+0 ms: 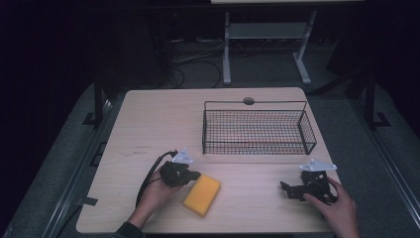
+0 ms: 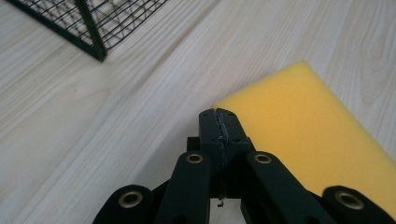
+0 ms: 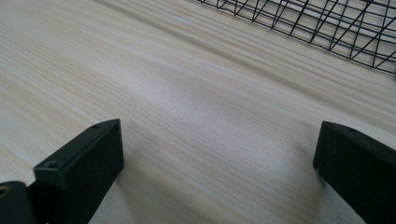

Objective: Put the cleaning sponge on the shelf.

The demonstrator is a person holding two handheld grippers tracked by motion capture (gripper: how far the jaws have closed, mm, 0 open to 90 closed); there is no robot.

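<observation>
Left gripper (image 2: 219, 122) jaws closed, tips at sponge (image 2: 303, 126) corner.

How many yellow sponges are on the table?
1. The yellow rectangular foam sponge lies flat on the light wooden table, near its front edge, right beside the shut left claw.

High view: dim overall, room beyond the desk (image 1: 148, 119) nearly black, light falling from above onto the pale top, soft low-contrast detail, slight grain. Left gripper view: bright, even, sharp on the wood grain and the yellow sponge (image 2: 303, 121); soft shadow beside the left claw (image 2: 219, 126); basket (image 2: 93, 23) corner crisp. Right gripper view: bright, mild glare mid-frame, far wood grain smeared and out of focus, dark shadow under the right claw (image 3: 219, 154).
</observation>
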